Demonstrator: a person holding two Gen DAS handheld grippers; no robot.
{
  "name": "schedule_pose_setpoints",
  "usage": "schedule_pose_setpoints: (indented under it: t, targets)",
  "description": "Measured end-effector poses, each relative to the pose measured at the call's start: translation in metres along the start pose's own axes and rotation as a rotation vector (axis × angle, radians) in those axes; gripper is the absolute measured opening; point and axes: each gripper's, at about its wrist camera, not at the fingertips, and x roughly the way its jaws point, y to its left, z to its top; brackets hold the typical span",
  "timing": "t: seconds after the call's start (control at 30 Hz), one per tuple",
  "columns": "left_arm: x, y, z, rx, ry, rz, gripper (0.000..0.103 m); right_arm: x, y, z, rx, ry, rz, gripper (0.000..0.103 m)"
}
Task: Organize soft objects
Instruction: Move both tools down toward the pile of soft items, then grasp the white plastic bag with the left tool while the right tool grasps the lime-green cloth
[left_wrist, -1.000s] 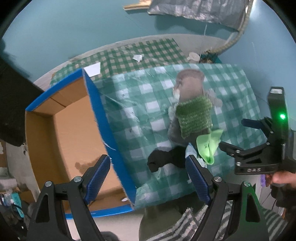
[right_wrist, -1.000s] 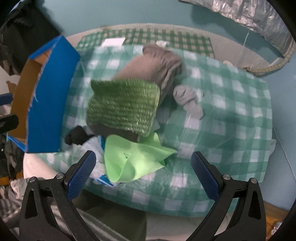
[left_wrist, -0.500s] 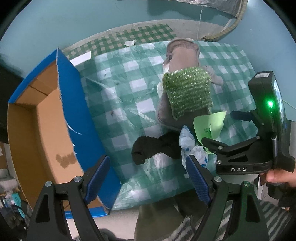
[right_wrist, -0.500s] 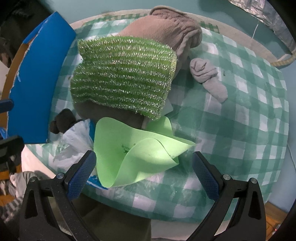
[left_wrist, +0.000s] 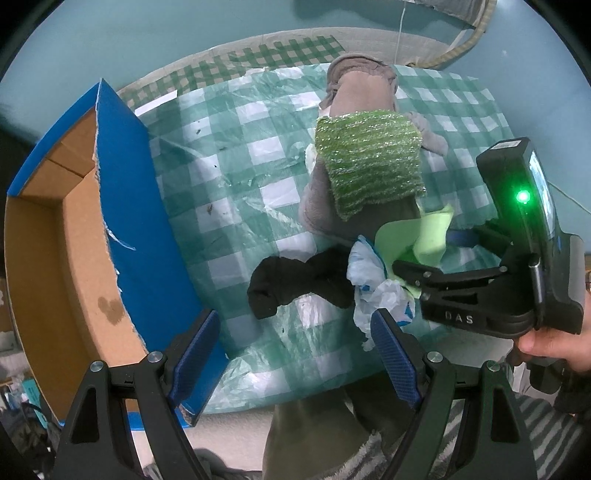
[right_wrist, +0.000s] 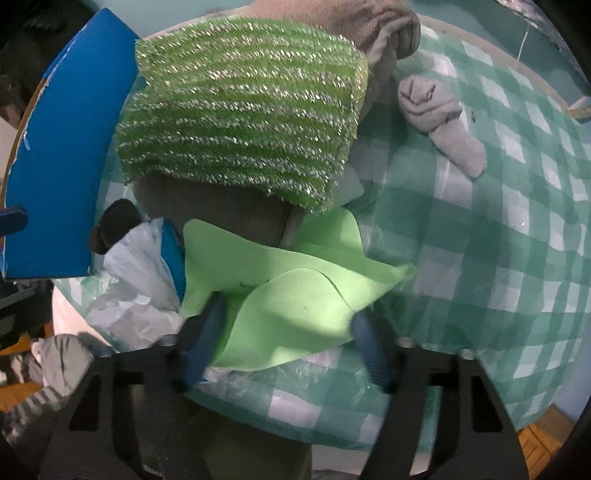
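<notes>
Sorting has barely begun: the cardboard box (left_wrist: 70, 258) with blue outer walls, beside the checked tablecloth (left_wrist: 236, 206), shows nothing inside. The right gripper (right_wrist: 286, 328) has just been closing, its jaws straddling the curled light-green foam sheet (right_wrist: 295, 295) at the near table edge; motion blur leaves it unclear whether the pads grip it yet. The left gripper (left_wrist: 295, 354) hangs with jaws wide apart over the black sock (left_wrist: 295, 284). Glittery green scrubber (right_wrist: 240, 114), brown garment (left_wrist: 362, 88), grey sock (right_wrist: 443, 122) and crumpled plastic bag (left_wrist: 369, 295) remain heaped on the cloth.
</notes>
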Motion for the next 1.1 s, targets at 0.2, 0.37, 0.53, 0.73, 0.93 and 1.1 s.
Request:
schedule_pose_setpoints:
  t: [0.2, 0.37, 0.53, 0.73, 0.93, 1.1]
  targets:
    - [0.004, -0.006, 0.001, 0.006, 0.008, 0.003, 0.085, 0.003, -0.025, -0.004, 0.067, -0.006, 0.046, 0.015]
    - [0.009, -0.015, 0.002, 0.017, 0.017, -0.005, 0.085, -0.014, -0.047, -0.01, 0.098, -0.041, 0.048, 0.013]
    - [0.018, -0.028, 0.003, 0.028, 0.038, -0.04, 0.085, -0.026, -0.065, -0.023, 0.148, -0.067, 0.052, 0.013]
    - [0.032, -0.038, 0.002, 0.012, 0.076, -0.067, 0.085, -0.038, -0.073, -0.033, 0.181, -0.083, 0.072, 0.013]
    - [0.049, -0.038, 0.004, -0.058, 0.109, -0.09, 0.085, -0.048, -0.074, -0.032, 0.141, -0.084, 0.102, 0.022]
    - [0.064, -0.042, 0.006, -0.097, 0.138, -0.095, 0.085, -0.049, -0.06, -0.033, 0.091, -0.087, 0.066, 0.064]
